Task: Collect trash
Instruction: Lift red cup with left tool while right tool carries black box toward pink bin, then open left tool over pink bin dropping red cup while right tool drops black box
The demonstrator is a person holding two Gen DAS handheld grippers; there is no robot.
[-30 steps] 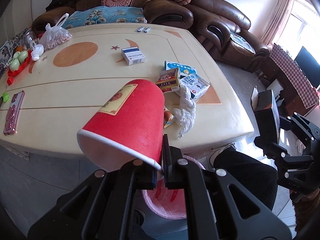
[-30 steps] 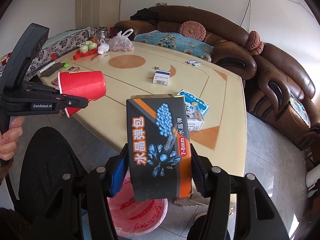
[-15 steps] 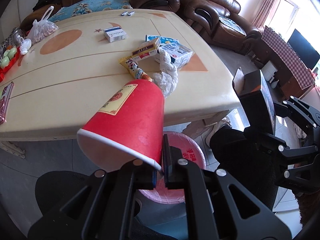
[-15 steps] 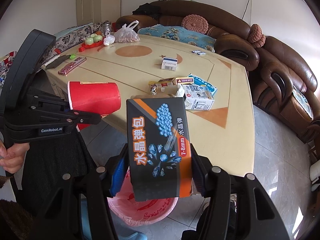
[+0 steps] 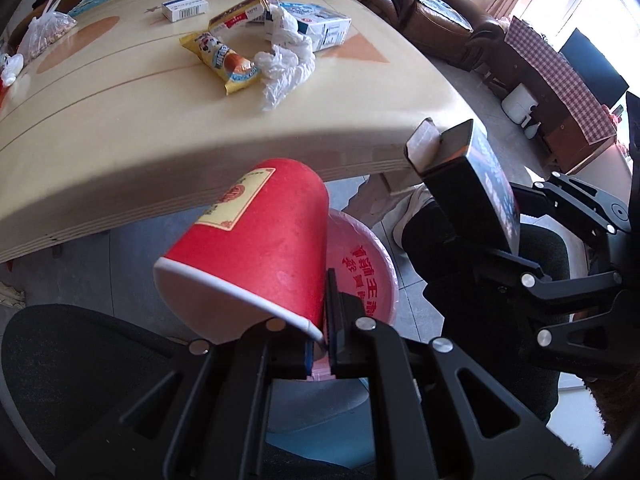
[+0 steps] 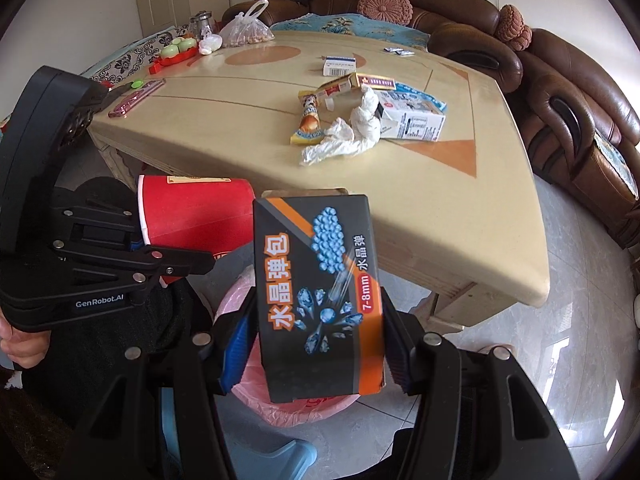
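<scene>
Lowering both hands has brought my load off the table point(image 5: 168, 128) and down over the pink bin point(image 5: 362, 268); left gripper point(image 5: 320, 346) pinches the red cup point(image 5: 256, 248) by its rim, right gripper point(image 6: 316, 344) clamps the black box point(image 6: 320, 292), so I judge dropping both comes next, with wrappers and tissue point(image 6: 352, 132) left on the table
</scene>
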